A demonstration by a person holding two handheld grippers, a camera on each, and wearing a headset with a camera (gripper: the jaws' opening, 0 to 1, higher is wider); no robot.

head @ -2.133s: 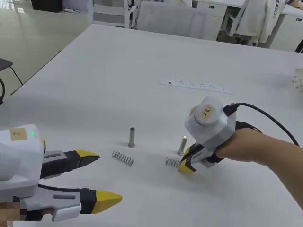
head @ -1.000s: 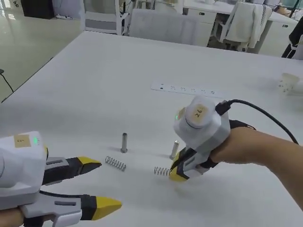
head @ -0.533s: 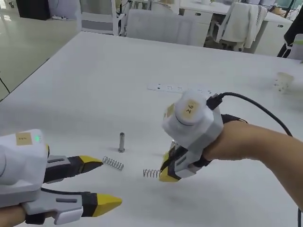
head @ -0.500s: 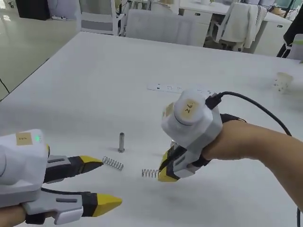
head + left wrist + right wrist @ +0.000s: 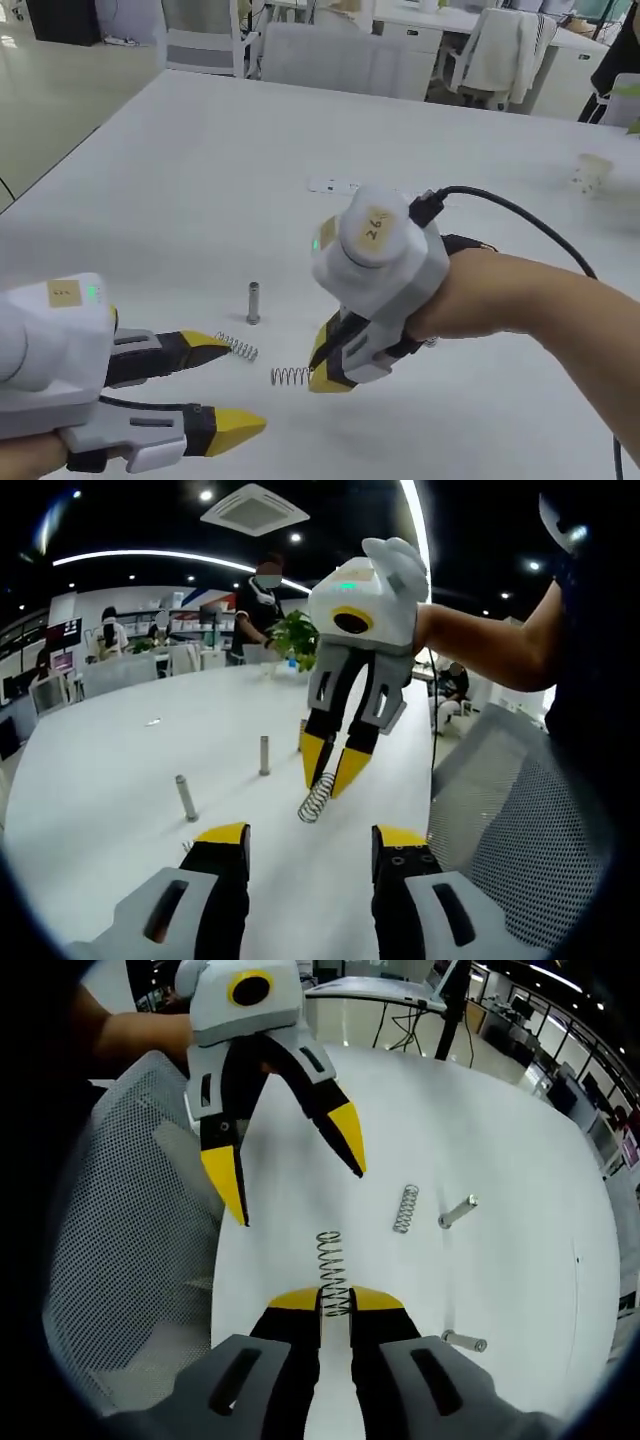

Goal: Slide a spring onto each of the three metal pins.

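Right tongs [image 5: 335, 1300]: you are pinching a spring [image 5: 331, 1255] by one end, freeing the other for threading.
Left tongs [image 5: 238, 388]: you are holding them open, empty.
Nearest pin [image 5: 253, 302]: standing at 11 o'clock of that spring.

There are two springs [image 5: 333, 1260] [image 5: 406, 1207], two metal pins [image 5: 458, 1210] [image 5: 465, 1341], two grippers [image 5: 298, 1190] [image 5: 335, 1302]

The left hand-held gripper [image 5: 240, 388], at the lower left of the head view, has a white body, black jaws and yellow tips. On its top there is a small green light [image 5: 92, 293] and a tan label [image 5: 64, 293]. The right hand-held gripper [image 5: 325, 380], in the middle, has the same colours and carries a black cable [image 5: 520, 215]. The thin silver wire spring [image 5: 291, 377] and the short grey metal pin [image 5: 253, 302] show against the plain white bench [image 5: 200, 180].
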